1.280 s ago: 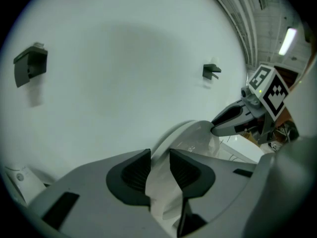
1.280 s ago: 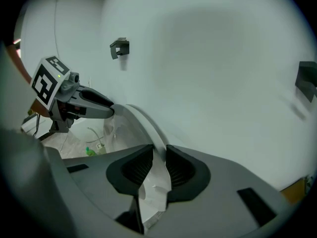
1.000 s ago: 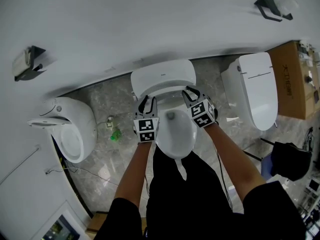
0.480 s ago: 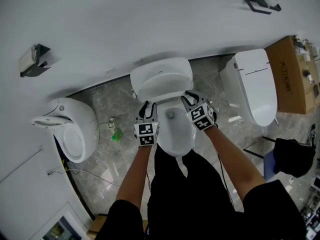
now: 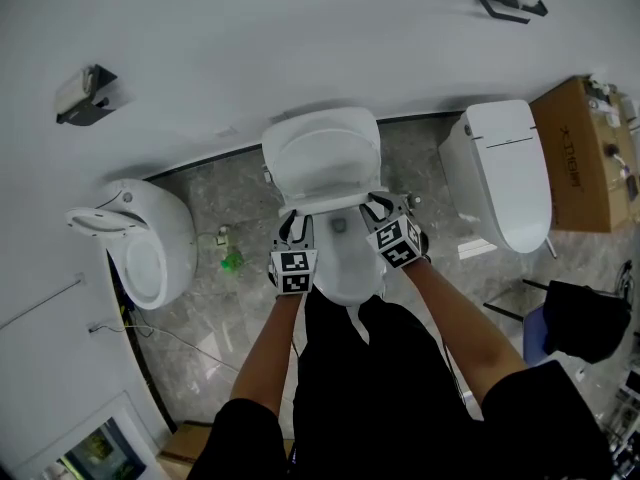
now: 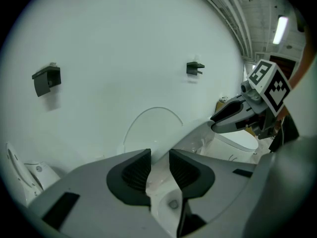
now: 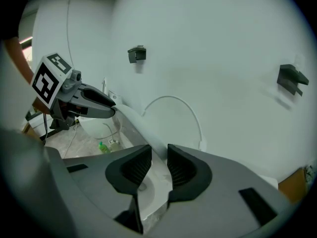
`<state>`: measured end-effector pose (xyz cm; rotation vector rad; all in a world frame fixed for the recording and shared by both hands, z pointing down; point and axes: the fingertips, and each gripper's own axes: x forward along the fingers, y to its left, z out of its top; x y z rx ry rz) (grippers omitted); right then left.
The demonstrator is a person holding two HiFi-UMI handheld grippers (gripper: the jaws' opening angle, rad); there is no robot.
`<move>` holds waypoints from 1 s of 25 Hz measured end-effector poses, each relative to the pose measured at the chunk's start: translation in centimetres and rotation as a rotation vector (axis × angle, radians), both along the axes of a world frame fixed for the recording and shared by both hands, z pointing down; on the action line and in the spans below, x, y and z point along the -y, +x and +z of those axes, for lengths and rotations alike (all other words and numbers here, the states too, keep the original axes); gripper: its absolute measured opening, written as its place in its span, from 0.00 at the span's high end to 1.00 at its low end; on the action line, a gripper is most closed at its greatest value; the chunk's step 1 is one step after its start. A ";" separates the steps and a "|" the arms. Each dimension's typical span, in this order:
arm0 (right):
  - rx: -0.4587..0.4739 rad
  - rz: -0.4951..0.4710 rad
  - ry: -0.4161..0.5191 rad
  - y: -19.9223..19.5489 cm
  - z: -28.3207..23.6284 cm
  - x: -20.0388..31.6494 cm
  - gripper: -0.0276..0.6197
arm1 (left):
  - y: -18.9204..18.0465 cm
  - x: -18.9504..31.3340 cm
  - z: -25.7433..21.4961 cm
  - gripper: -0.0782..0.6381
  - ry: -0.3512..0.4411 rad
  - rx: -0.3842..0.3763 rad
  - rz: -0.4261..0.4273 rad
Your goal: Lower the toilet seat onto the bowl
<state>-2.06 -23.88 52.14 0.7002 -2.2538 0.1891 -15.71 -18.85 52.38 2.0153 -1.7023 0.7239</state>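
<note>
From the person's head we look steeply down on the toilet [image 5: 345,258] by the wall [image 5: 300,48], while cameras riding close behind the jaws of the left gripper [image 5: 290,216] and right gripper [image 5: 380,208] face that wall, all sharing the toilet seat [image 5: 322,163].

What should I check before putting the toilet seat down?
1. Left gripper gripping the toilet seat: ok, rim clamped between its jaws.
2. Right gripper gripping too: ok, rim between its jaws, though they have just been opening.
3. Lid leaning back on the wall: ok.
4. Bowl rim free of things: ok, as far as it shows.
5. Seat resting on bowl: not ok, it slants above it.
</note>
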 end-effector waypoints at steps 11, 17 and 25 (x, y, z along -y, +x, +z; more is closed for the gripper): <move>-0.049 -0.097 -0.011 2.8 1.6 -7.8 0.76 | 2.9 -8.0 1.7 0.72 -0.046 -0.012 -0.065; -0.061 -0.109 -0.010 4.1 2.7 -10.7 0.75 | 4.2 -11.0 2.9 0.72 -0.088 -0.027 -0.110; -0.090 -0.163 0.056 4.9 4.0 -13.6 0.74 | 5.1 -14.0 4.3 0.72 -0.104 -0.039 -0.101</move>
